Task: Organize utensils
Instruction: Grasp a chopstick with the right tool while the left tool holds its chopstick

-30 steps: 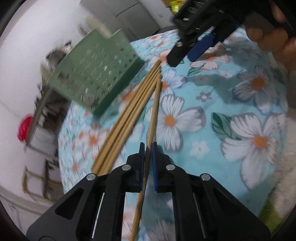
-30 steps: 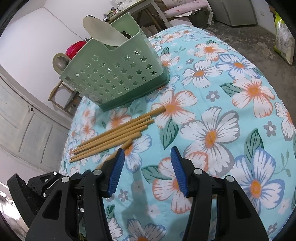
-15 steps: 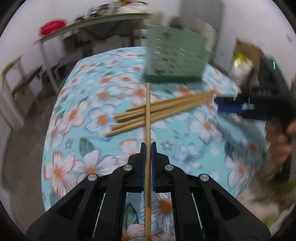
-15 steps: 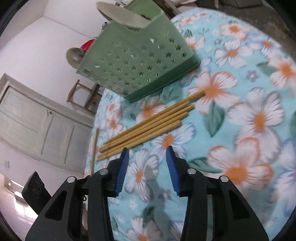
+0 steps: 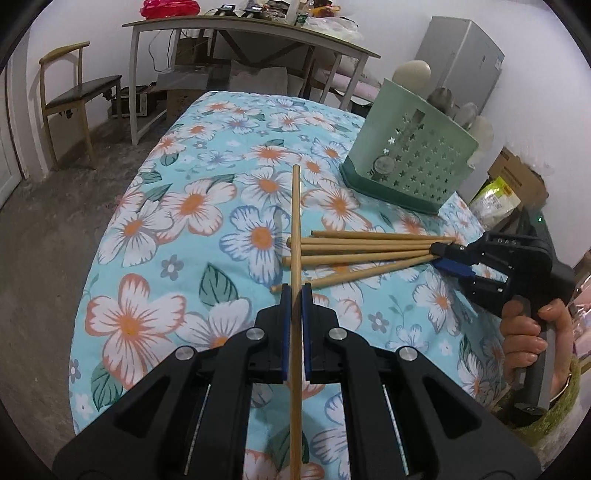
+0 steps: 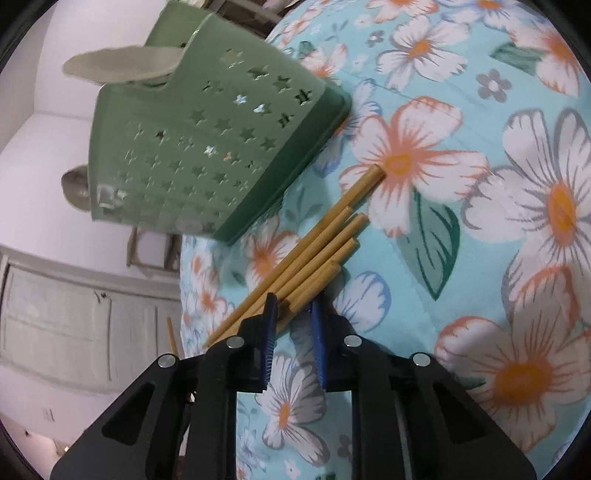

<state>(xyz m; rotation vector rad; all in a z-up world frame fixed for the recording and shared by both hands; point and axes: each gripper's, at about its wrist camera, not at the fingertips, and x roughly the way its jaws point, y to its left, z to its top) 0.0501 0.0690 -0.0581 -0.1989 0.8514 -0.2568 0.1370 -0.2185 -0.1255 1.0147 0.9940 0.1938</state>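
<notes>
Left tongs (image 5: 294, 295) clamped tight on a single bamboo chopstick (image 5: 295, 229), blue pads pressing both sides of the shaft; stick runs straight away from the camera, far tip raised above the cloth and crossing over the near ends of the loose chopsticks (image 5: 369, 254). Five loose sticks lie fanned on the floral tablecloth (image 5: 155, 236) covering the desk, spreading at the left, converging to the right. Right tongs (image 6: 293, 308), jaws just been closing, now narrow, set over the converged ends of the bundle (image 6: 306, 266); in the right wrist view about two of the sticks pass between the blue pads, remaining ones lie just outside the left pad. Whether the pads actually press on the wood cannot be told. Right tongs also seen from the left wrist view (image 5: 448, 258), at the right end of the fan, with a hand (image 5: 524, 339) wrapped round the grip. Green star-perforated utensil caddy (image 5: 410, 162) stands on the cloth far right of the sticks, just beyond them and not touching; pale spoon bowls (image 5: 412, 70) stick up from its top. Background: wooden chair (image 5: 70, 92) far left, grey work table (image 5: 236, 29) along the far wall
</notes>
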